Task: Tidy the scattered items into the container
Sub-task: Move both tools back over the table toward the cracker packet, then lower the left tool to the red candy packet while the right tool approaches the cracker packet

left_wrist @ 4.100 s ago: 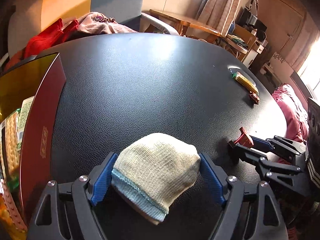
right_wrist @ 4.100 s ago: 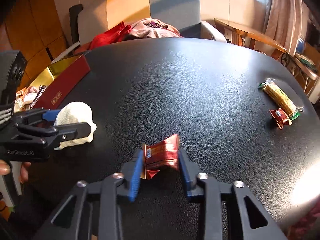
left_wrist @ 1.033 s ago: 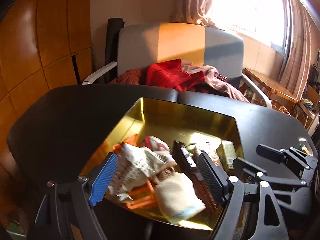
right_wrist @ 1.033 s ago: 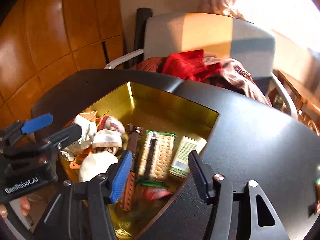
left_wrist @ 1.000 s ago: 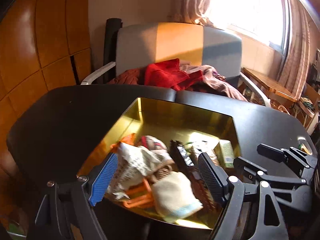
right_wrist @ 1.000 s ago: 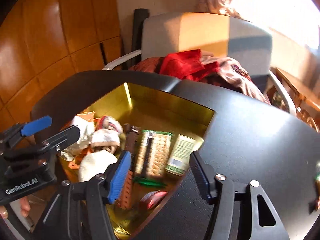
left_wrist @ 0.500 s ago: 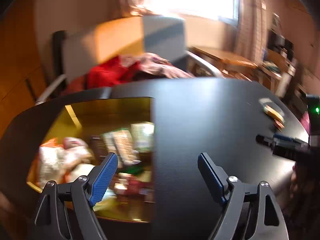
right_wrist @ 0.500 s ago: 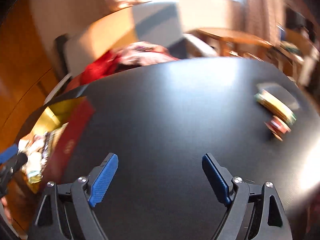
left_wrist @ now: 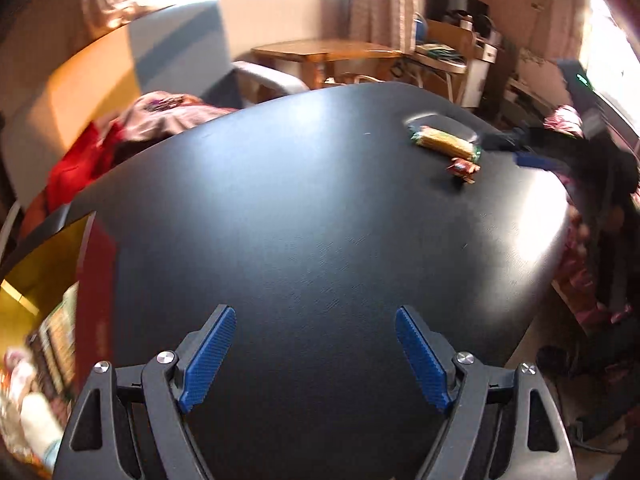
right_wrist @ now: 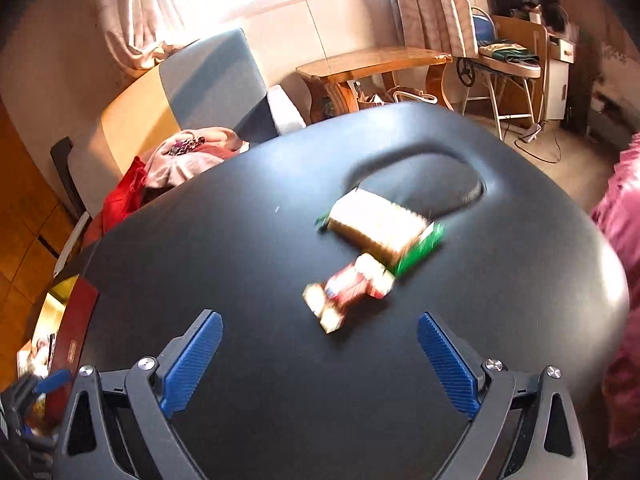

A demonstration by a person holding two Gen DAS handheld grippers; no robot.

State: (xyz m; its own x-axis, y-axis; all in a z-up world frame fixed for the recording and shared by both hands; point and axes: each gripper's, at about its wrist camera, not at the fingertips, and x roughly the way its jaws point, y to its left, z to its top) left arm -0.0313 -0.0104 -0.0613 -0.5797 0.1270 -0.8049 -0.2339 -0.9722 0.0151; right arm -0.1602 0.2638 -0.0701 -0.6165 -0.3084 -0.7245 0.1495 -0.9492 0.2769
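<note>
A green-ended cracker packet (right_wrist: 380, 226) and a small red snack wrapper (right_wrist: 348, 292) lie on the black table (right_wrist: 240, 280), blurred, just ahead of my open, empty right gripper (right_wrist: 318, 334). Both also show far off in the left wrist view, the packet (left_wrist: 446, 144) and the wrapper (left_wrist: 462, 168). My left gripper (left_wrist: 316, 328) is open and empty over bare table. The red-and-gold container (left_wrist: 94, 280) sits at the left edge, holding several snacks and the cream sock (left_wrist: 38, 420). The right gripper (left_wrist: 532, 152) shows blurred beyond the packet.
An armchair (right_wrist: 208, 80) with red and pink clothes (right_wrist: 176, 160) stands behind the table. A recessed handle (right_wrist: 436, 184) dents the table behind the packet. A wooden table (right_wrist: 372, 64) and a pink cloth (right_wrist: 624, 216) lie beyond the table's edge.
Both grippers have let go of their items into the container and swung right. The right gripper has moved close to the cracker packet and red wrapper.
</note>
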